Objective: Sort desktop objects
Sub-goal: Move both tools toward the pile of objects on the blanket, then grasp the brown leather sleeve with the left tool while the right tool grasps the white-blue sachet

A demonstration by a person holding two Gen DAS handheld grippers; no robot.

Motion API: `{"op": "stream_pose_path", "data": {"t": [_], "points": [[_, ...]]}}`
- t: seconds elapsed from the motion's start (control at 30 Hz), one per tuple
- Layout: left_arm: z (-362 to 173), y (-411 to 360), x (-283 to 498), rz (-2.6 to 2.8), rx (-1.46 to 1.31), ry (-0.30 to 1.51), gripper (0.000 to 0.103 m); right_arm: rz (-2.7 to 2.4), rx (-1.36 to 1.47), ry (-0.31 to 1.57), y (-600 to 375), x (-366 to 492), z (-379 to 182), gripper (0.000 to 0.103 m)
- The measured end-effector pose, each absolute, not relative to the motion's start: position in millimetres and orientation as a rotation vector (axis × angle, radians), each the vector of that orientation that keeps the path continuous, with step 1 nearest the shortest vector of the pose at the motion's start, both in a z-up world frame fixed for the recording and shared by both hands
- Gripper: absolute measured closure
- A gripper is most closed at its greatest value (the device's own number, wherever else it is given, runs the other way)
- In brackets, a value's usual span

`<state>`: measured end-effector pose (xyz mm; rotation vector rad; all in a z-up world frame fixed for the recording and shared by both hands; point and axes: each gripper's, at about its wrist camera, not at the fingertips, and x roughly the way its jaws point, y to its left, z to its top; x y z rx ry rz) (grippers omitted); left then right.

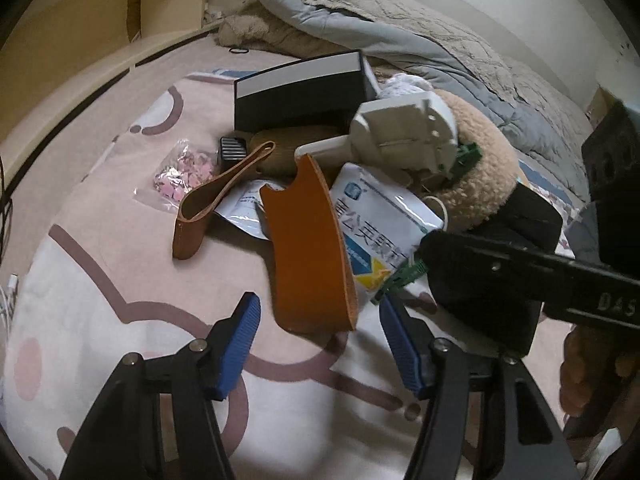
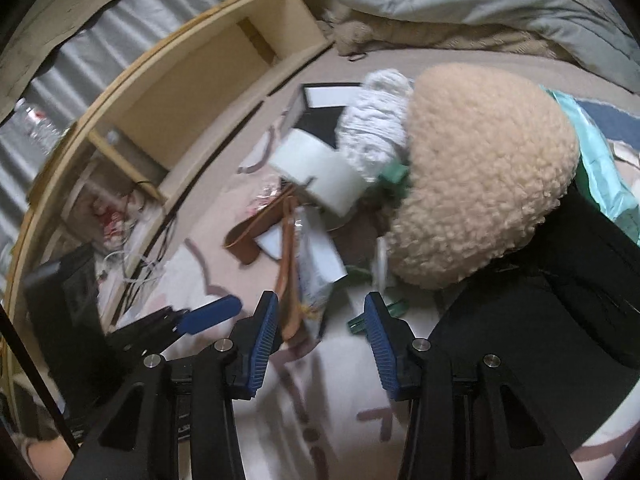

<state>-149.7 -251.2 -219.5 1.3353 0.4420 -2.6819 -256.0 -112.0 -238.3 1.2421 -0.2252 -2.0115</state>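
Dim indoor light, soft shadows — right view motion-blurred, both bent and dark-edged.

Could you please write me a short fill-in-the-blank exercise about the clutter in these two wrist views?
1. The pads on the left gripper are ____ in colour.
2. The medicine sachet lies partly under the ____ leather piece.
3. The dark box has a ____ band along its top.
4. Nothing sits between the pads of the right gripper, so its jaws are ____.

Missing words: blue; orange-brown; white; open
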Motion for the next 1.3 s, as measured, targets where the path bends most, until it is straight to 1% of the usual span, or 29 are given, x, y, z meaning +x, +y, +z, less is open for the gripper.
{"op": "stream_pose_path", "data": {"t": [0.23,0.27,0.3,0.33,0.37,0.4,0.43,0.57,0.6,0.63,0.7,0.77,0.9,1.07,1.17,1.27,1.3], "points": [[-224.8,-267.2,-160.9,-2.663,1.326,0.638,0.041,-1.988,1.253,-0.25,-120.2,-271.1,-250.1,0.058],[-225.9,-267.8,-161.0,-2.662,1.329,0.648,0.041,-1.984,1.252,-0.254,-121.3,-272.0,-251.1,0.062],[-226.7,-267.8,-160.3,-2.664,1.332,0.653,0.041,-1.97,1.25,-0.256,-123.9,-273.3,-252.0,0.074],[-227.3,-267.9,-158.7,-2.67,1.334,0.653,0.041,-1.965,1.249,-0.254,-125.9,-273.8,-252.7,0.082],[-227.3,-268.4,-157.3,-2.673,1.333,0.65,0.041,-1.963,1.242,-0.246,-127.3,-273.5,-252.1,0.084],[-227.1,-269.5,-155.2,-2.676,1.327,0.647,0.041,-1.958,1.226,-0.234,-129.0,-272.4,-250.0,0.089],[-227.3,-270.8,-154.1,-2.677,1.326,0.648,0.041,-1.955,1.211,-0.221,-129.7,-270.7,-247.2,0.092],[-230.2,-277.2,-153.8,-2.66,1.328,0.681,0.041,-1.936,1.214,-0.172,-124.6,-266.3,-236.9,0.094],[-231.4,-277.9,-154.3,-2.656,1.332,0.703,0.037,-1.934,1.218,-0.154,-121.8,-264.9,-234.2,0.094],[-232.8,-279.0,-155.0,-2.648,1.336,0.724,0.03,-1.936,1.218,-0.134,-119.2,-263.5,-231.6,0.094],[-234.3,-278.7,-157.0,-2.634,1.335,0.751,0.024,-1.939,1.229,-0.082,-108.9,-259.7,-225.6,0.095],[-236.7,-276.6,-160.3,-2.622,1.354,0.776,0.024,-1.932,1.251,-0.041,-97.4,-255.1,-219.2,0.095],[-239.9,-272.6,-168.7,-2.592,1.369,0.742,0.024,-1.899,1.311,0.034,-77.9,-242.7,-209.2,0.095],[-241.5,-273.1,-181.3,-2.553,1.357,0.755,0.024,-1.862,1.32,0.128,-49.6,-211.5,-192.5,0.095],[-241.7,-270.1,-188.7,-2.532,1.351,0.728,0.024,-1.857,1.346,0.104,-33.5,-199.5,-190.0,0.095],[-243.8,-262.9,-195.9,-2.506,1.368,0.653,0.024,-1.848,1.369,0.064,-16.5,-189.1,-189.6,0.095],[-244.1,-260.3,-196.8,-2.501,1.373,0.63,0.027,-1.852,1.371,0.053,-11.7,-185.9,-188.3,0.095]]}}
